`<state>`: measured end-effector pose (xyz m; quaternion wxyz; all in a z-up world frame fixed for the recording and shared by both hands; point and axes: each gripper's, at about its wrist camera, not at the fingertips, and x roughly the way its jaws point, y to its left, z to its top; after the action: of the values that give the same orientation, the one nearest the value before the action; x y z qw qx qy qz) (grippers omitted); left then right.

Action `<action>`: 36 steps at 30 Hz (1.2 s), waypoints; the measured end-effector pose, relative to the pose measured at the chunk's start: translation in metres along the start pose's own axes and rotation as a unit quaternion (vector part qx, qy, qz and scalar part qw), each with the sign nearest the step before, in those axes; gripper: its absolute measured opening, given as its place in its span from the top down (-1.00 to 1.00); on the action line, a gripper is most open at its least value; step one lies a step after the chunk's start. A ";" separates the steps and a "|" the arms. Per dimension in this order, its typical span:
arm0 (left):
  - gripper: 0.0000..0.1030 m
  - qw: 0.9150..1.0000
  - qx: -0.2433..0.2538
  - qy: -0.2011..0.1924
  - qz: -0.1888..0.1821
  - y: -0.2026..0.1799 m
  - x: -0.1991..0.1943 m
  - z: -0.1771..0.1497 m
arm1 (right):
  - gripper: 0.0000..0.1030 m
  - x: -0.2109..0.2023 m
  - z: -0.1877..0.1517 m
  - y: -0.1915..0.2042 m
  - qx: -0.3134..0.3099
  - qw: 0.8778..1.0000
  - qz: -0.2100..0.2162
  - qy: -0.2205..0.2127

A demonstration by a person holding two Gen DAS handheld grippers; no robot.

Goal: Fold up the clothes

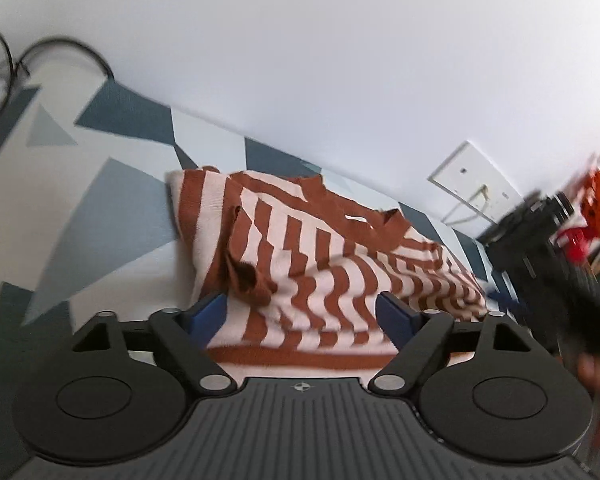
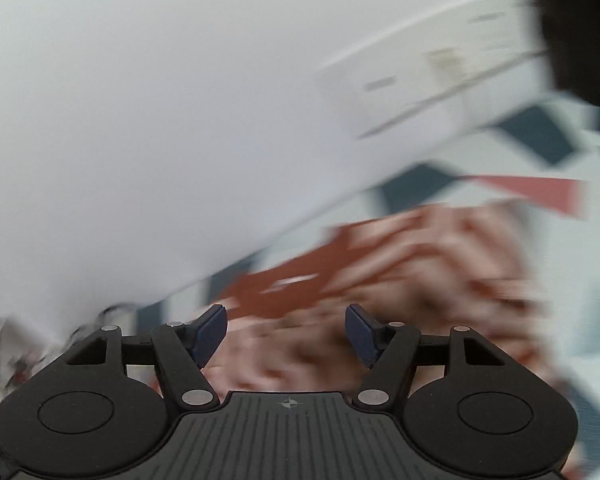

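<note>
White wall behind, geometric blue-grey and white patterned surface below. Rust-and-cream striped sweater lies crumpled on it, solid rust collar up top, one cuff flopped over on the left, hem nearest the camera. Left gripper jaws apart, straddling the hem, pads not pressing. Right gripper jaws apart above the sweater, view heavily blurred, nothing clamped.

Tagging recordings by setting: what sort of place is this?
Probably a home room: a rust-and-cream striped knit garment lies on a grey-and-white geometric-patterned cloth surface against a plain white wall with a white socket plate.
</note>
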<state>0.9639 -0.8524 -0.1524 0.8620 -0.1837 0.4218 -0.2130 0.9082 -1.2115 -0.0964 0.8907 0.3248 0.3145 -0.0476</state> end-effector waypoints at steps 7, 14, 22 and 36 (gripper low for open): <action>0.80 0.998 -0.022 0.009 0.053 -0.004 0.024 0.009 | -0.20 -0.042 -0.014 -0.087 0.024 0.991 -0.120 -0.056; 0.90 0.996 -0.006 -0.045 0.076 -0.023 0.014 0.022 | -0.17 -0.010 -0.031 -0.073 -0.126 0.981 -0.136 -0.060; 0.91 0.989 0.009 -0.132 0.071 -0.049 -0.017 0.045 | 0.86 0.001 -0.012 -0.078 -0.104 0.989 -0.080 -0.067; 0.57 0.994 0.011 -0.022 0.108 -0.017 0.016 -0.014 | 0.48 -0.037 -0.055 -0.131 -0.058 0.993 -0.090 -0.054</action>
<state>0.9575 -0.8768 -0.1624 0.8908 -0.1324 0.4179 -0.1194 0.8123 -1.2852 -0.1789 0.9158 0.2405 0.2959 -0.1266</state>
